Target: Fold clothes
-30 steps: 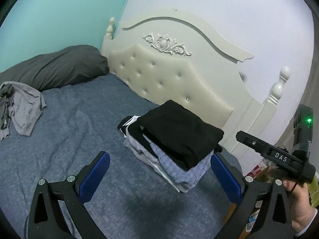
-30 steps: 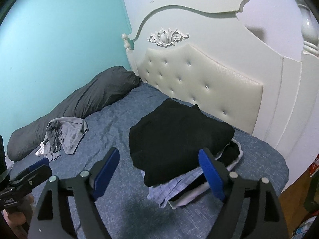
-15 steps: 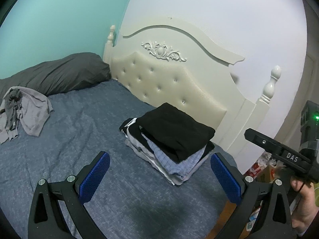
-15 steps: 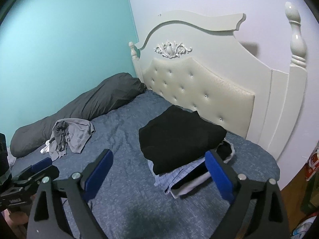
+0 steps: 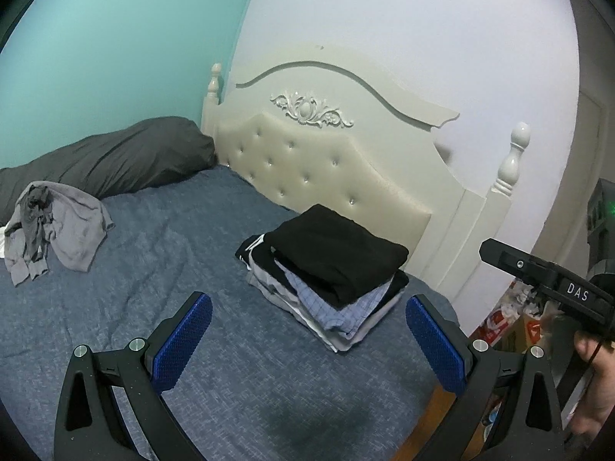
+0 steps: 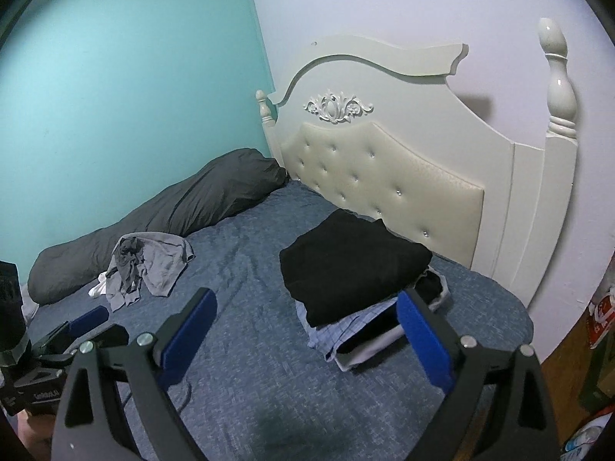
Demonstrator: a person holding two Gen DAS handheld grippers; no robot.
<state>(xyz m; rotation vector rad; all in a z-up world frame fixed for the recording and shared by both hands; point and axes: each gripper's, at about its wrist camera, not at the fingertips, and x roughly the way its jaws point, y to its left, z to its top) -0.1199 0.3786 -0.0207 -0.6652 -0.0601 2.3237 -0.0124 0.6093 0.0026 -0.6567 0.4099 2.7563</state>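
Observation:
A stack of folded clothes [image 5: 326, 276] [image 6: 357, 269], with a black garment on top and a checked one beneath, sits on the blue bed near the headboard. A crumpled grey garment [image 5: 57, 230] [image 6: 150, 265] lies unfolded further left by the dark pillow. My left gripper [image 5: 307, 338] hangs open above the bed, short of the stack, with nothing between its blue pads. My right gripper [image 6: 307, 330] is also open and empty; its right pad overlaps the stack's near edge in the picture. Each gripper shows at the edge of the other's view.
A cream tufted headboard [image 5: 338, 176] with corner posts stands behind the stack. A long dark grey pillow [image 5: 115, 157] lies along the turquoise wall. Boxes and clutter [image 5: 511, 315] sit on the wooden floor past the bed's right edge. A hand [image 5: 592, 376] holds the right gripper.
Both grippers have drawn back and up from the stack, which now looks smaller and further off. The right gripper's jaws have widened a little.

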